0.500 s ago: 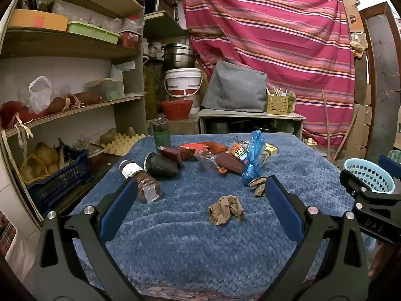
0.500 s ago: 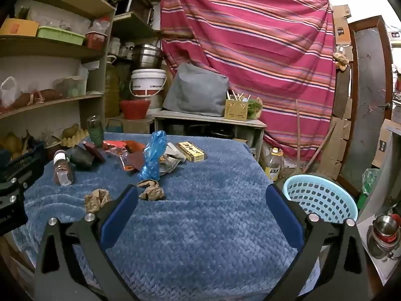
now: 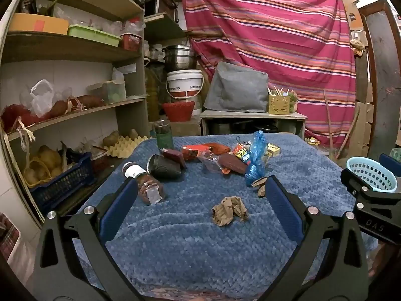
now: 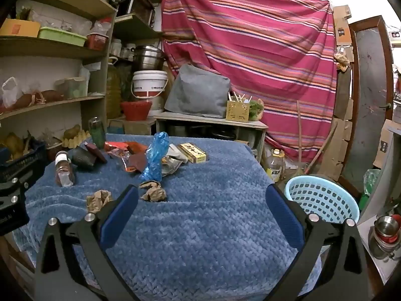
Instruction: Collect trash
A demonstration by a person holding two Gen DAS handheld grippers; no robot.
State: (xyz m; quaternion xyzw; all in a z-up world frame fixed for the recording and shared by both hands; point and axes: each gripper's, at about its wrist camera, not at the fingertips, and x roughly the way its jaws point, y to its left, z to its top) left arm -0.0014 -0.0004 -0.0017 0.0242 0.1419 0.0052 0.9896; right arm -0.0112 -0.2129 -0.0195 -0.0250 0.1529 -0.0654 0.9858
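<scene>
Blue quilted cloth (image 3: 190, 245) covers the table in the left wrist view. The left gripper (image 3: 200, 190) has its jaws spread wide with nothing between the pads. A crumpled paper wad (image 3: 229, 210) lies on the cloth inside the gap, a little right of centre and apart from both fingers; it is a lumpy ball, slightly wider across the view than deep. A second wad (image 3: 260, 185) sits just beside the right finger's tip, partly hidden by it. Beyond lies the blue bag (image 3: 255, 160), twisted and standing roughly upright, its long axis running up and away. Left of it are red wrappers (image 3: 205, 150), a toppled dark cup (image 3: 164, 166) with its mouth to the left, and a jar (image 3: 144, 183) on its side — cap pointing away to the left — close to the left finger. The basket (image 3: 371, 173) shows at the far right, off the table.

In the right wrist view the right gripper (image 4: 201, 193) is likewise wide open and empty. One wad (image 4: 153, 190) lies just beside the left finger's tip, inside the gap; the other wad (image 4: 97, 199) lies outside it, to the left. The bag (image 4: 155, 158) rises beyond, leaning right at the top. A flat box (image 4: 193, 152) points away to the left. The basket (image 4: 323, 198) stands on the floor right of the table, mouth up.
</scene>
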